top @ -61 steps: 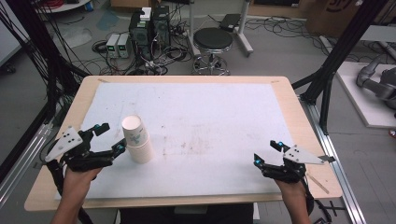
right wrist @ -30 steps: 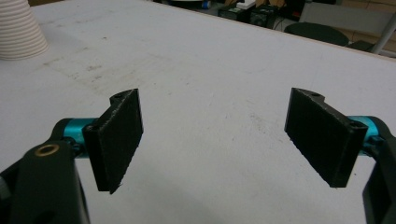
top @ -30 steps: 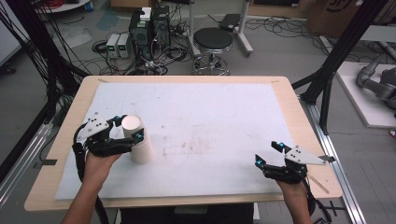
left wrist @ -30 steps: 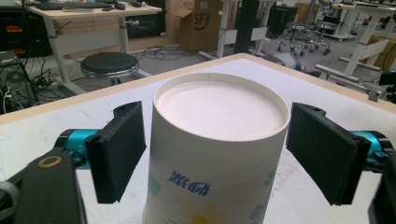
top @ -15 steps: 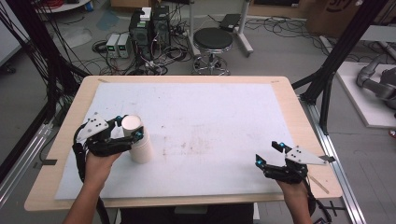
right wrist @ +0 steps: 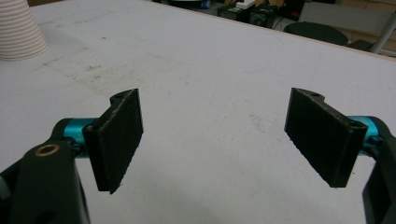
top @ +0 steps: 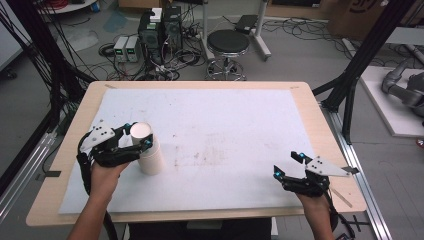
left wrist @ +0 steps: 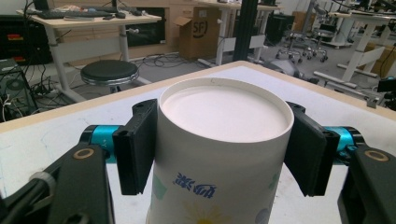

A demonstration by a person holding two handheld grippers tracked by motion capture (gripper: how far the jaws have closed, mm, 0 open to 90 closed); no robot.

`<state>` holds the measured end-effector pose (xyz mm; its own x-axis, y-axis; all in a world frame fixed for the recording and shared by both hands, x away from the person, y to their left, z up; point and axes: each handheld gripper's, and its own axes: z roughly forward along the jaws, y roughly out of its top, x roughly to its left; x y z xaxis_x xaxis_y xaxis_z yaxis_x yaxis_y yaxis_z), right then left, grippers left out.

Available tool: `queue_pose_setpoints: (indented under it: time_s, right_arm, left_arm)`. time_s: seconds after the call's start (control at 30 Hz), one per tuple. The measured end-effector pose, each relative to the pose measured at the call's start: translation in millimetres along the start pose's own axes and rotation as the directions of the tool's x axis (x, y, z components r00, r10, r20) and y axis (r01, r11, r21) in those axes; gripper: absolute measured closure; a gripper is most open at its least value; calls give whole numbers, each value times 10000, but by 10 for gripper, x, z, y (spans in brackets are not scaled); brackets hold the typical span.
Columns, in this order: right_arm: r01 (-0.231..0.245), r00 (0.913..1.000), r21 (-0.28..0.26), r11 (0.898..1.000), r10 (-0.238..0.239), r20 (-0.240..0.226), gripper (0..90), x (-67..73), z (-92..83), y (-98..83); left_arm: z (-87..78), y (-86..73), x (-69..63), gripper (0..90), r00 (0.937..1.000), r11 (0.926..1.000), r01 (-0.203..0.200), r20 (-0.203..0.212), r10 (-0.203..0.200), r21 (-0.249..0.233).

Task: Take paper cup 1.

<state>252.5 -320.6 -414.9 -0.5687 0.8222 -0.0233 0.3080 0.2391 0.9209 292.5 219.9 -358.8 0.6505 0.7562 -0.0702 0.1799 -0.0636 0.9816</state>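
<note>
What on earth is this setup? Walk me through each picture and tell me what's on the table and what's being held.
A person sits at a white-topped table with a hand-held two-jaw tool in each hand. The high view looks down from above; the other two come from cameras riding on each tool.

The left tool has just been closing its jaws around an upside-down stack of paper cups; its pads press the top cup's sides. The right tool waits open above bare table, holding nothing. Nothing else lies on the table.
</note>
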Motion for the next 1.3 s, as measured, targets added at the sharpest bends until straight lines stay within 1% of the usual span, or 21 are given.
queue_pose_setpoints:
  time_s: [0.13, 0.3, 0.47, 0.6, 0.63, 0.67, 0.73, 0.77, 0.8, 0.83, 1.1, 1.2, 1.3]
  right_arm:
    - [46, 10000, -10, 10000, -46, 7, 199, -4, 2, -1]
    - [34, 10000, 8, 10000, -34, -18, 199, -2, 3, -1]
    - [11, 10000, 12, 10000, -10, -33, 199, -2, 3, -1]
    - [7, 10000, 12, 10000, -6, -50, 199, -4, 4, -3]
    - [-14, 10000, 24, 10000, 15, -77, 199, -3, 6, -4]
    - [-14, 10000, 24, 10000, 15, -77, 199, -3, 6, -4]
    - [-20, 10000, 32, 10000, 21, -88, 199, -3, 8, -4]
    - [-37, 10000, 43, 10000, 38, -91, 199, -1, 10, -4]
    - [-25, 10000, 41, 10000, 26, -90, 199, -2, 11, -4]
    - [-25, 10000, 41, 10000, 26, -90, 199, -2, 11, -4]
    - [-66, 9999, 15, 10000, 66, -101, 199, -3, 11, -4]
    - [-75, 9999, 18, 10000, 75, -106, 199, -7, 10, -6]
    - [-35, 10000, -11, 10000, 35, -82, 199, -13, 10, -6]
  left_arm:
    - [-1, 25, -1, 330, 10000, 10000, 8, -1, -8, -70]
    - [-16, 97, 3, 332, 10000, 9999, -24, -33, 23, -141]
    - [-48, 212, 4, 334, 9999, 9996, 79, -70, -81, -283]
    - [-84, 322, -3, 335, 10000, 9986, 41, -80, -45, -531]
    - [-100, 382, -6, 335, 10000, 9976, 61, -30, -64, -684]
    - [-100, 382, -6, 335, 10000, 9976, 61, -30, -64, -684]
    - [-113, 444, -13, 336, 10000, 9970, 7, -21, -8, -775]
    - [-126, 508, -23, 335, 10000, 9959, -34, 26, 37, -900]
    - [-133, 541, -27, 336, 10000, 9956, -74, 55, 80, -935]
    - [-133, 541, -27, 336, 10000, 9956, -74, 55, 80, -935]
    - [-126, 815, -93, 337, 9988, 9905, -378, 263, 416, -1323]
    - [-90, 899, -136, 336, 9978, 9895, -463, 409, 523, -1370]
    - [-37, 955, -199, 337, 9959, 9887, -474, 694, 577, -1421]
